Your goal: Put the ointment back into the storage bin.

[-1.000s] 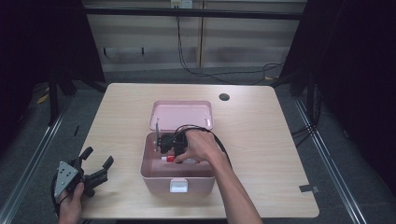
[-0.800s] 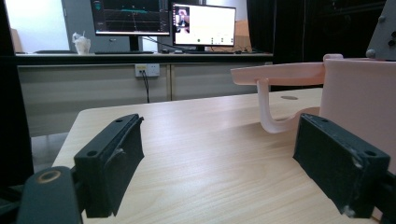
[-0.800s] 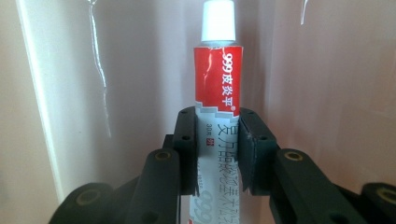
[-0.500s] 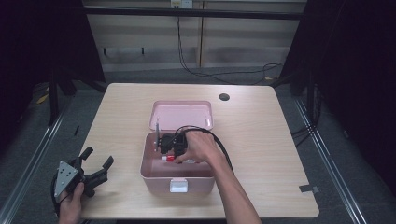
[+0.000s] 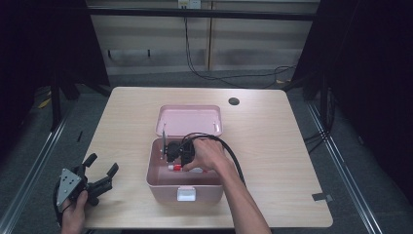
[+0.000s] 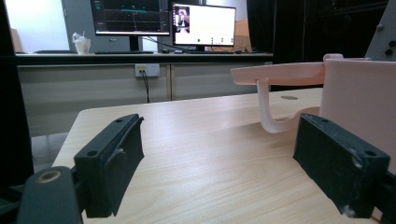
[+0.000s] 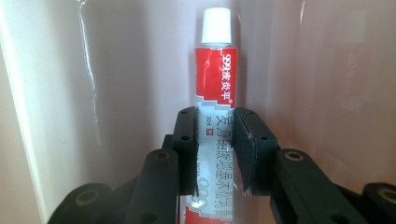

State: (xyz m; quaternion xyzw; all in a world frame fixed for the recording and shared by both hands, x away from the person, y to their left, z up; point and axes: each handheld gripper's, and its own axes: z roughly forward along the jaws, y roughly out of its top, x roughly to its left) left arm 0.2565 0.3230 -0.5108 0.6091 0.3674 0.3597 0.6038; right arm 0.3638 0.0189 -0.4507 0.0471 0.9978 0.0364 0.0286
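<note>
1. In the right gripper view, the red and white tube (image 7: 215,112) at centre frame carries "999" followed by Chinese characters, printed lengthwise in white on its red band.
2. Lower on the same tube, grey Chinese characters run along the white part; they are partly hidden by the gripper.
3. The monitor screens (image 6: 163,18) at the top of the left gripper view show content too small to read.

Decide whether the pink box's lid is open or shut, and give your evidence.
Open. In the high view the lid lies tipped back behind the box, and the right gripper reaches inside, shut on a tube.
</note>
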